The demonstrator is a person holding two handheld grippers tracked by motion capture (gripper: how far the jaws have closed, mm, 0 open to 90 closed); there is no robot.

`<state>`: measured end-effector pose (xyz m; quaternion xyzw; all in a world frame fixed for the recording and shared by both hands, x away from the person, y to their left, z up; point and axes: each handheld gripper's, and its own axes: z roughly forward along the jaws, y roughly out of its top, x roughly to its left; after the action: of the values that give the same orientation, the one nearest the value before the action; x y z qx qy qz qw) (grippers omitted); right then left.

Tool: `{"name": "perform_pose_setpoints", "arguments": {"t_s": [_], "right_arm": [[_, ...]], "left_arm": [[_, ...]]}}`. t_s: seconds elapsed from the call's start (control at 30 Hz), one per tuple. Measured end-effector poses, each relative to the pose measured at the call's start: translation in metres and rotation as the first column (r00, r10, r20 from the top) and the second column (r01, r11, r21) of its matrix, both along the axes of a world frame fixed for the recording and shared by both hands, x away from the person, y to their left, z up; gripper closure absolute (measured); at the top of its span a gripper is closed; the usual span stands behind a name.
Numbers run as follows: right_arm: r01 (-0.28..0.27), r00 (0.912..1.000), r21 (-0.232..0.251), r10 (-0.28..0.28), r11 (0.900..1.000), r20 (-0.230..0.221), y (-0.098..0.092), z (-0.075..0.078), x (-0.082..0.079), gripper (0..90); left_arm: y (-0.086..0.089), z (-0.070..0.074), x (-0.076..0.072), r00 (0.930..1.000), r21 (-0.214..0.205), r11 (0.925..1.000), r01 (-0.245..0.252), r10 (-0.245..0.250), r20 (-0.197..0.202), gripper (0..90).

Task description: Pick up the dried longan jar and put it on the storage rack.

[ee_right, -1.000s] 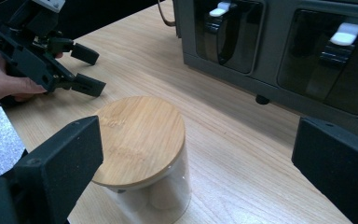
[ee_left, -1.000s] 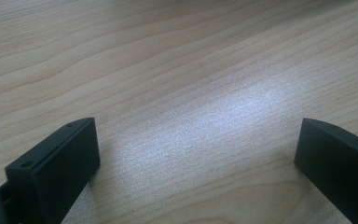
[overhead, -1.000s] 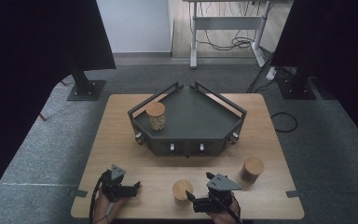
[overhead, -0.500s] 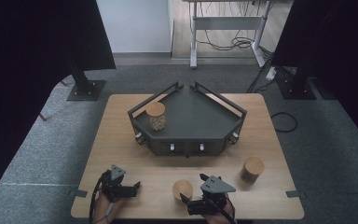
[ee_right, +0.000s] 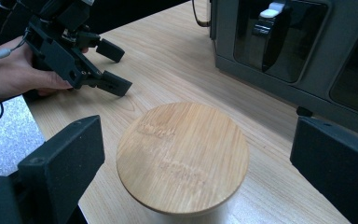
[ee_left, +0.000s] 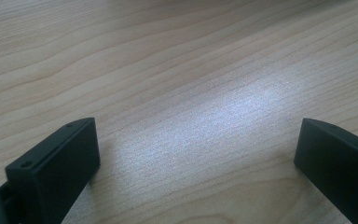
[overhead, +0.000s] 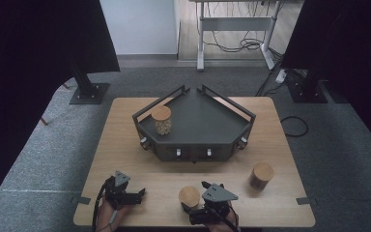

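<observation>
A cork-lidded jar [overhead: 189, 195] stands near the table's front edge. My right gripper [overhead: 197, 201] is open beside it. In the right gripper view the jar's round wooden lid [ee_right: 182, 156] sits low between my two spread jaws of the right gripper [ee_right: 196, 123], touching neither. My left gripper [overhead: 137, 195] rests at the front left, held by a hand, and is open. The left gripper view has the left gripper [ee_left: 195, 128] over bare wood, nothing between its jaws. The right gripper view also catches the left gripper [ee_right: 121, 67] farther off.
A dark five-sided tray [overhead: 222, 137] with raised rails fills the table's middle and carries a jar [overhead: 161, 120] at its left corner. Another cork-lidded jar [overhead: 262, 175] stands at the front right. The tray's front wall [ee_right: 307, 51] lies close behind the near jar.
My right gripper has slid left and toward the front edge, bringing its jaws alongside the near jar. The left gripper has hardly moved.
</observation>
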<state>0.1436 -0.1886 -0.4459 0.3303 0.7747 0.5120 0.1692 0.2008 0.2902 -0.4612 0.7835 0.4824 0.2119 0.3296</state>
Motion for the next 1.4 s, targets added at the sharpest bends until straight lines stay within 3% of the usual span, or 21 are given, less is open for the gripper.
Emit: {"name": "perform_pose_setpoints", "arguments": {"t_s": [0.87, 1.4], "right_arm": [[-0.032, 0.9994, -0.049, 0.032, 0.9983, -0.010, 0.016, -0.010, 0.006, 6.2], [-0.007, 0.9996, -0.060, 0.006, 0.9981, -0.027, 0.020, -0.017, 0.006, 20.8]], "left_arm": [[0.000, 0.000, 0.000, 1.0000, 0.000, 1.0000, 0.000, 0.000, 0.000, 0.0], [0.000, 0.000, 0.000, 1.0000, 0.000, 1.0000, 0.001, -0.001, 0.000, 0.0]]}}
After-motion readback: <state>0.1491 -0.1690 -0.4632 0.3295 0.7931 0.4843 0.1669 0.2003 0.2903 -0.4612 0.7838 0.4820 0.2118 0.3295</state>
